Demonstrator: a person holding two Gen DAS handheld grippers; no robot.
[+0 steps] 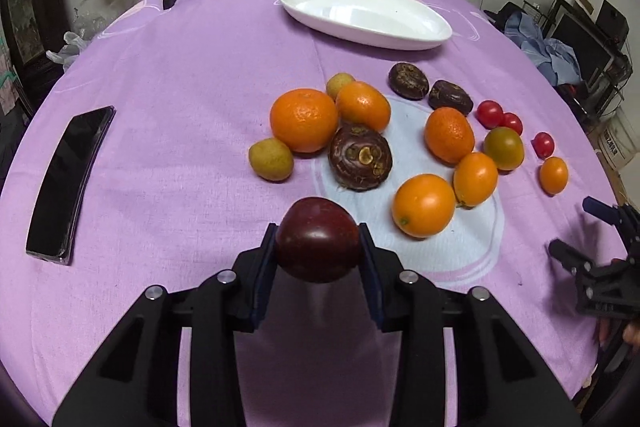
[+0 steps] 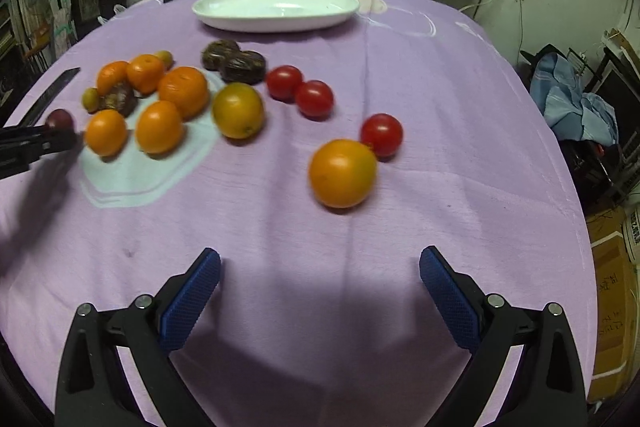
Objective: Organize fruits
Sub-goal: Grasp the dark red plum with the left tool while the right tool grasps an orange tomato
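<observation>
My left gripper [image 1: 319, 247] is pinching a dark red plum [image 1: 319, 240]; both blue pads press on its sides, and it sits just above the purple tablecloth [image 1: 160, 99]. Straight ahead of those fingers, close by, lies a brown ridged fruit [image 1: 360, 157], with a large mandarin [image 1: 304, 120] touching it on the far left side and a second mandarin [image 1: 363, 105] behind it. A small yellow-green fruit [image 1: 271, 159] rests just left of the large mandarin, another [image 1: 339, 85] peeks out behind the pair. To the right of the plum sit two smooth orange fruits [image 1: 424, 205], touching each other, with a third mandarin [image 1: 449, 135] and a green-orange tomato [image 1: 504, 148] beyond them. Two more brown fruits [image 1: 409, 81] lie further ahead, and red cherry tomatoes [image 1: 490, 113] lie off to the right. The white oval dish [image 1: 400, 35] stands well ahead at the far side, with nothing in it. A black phone [image 1: 66, 183] lies well off to the left.

My right gripper [image 2: 320, 273] is spread wide, with nothing between its blue pads [image 2: 192, 301], hovering over bare cloth. Ahead of it, nearest, is an orange tomato [image 2: 342, 173] touching a red cherry tomato [image 2: 381, 135] behind it. The main heap of fruit lies ahead and to its left, between it and the plum.
</observation>
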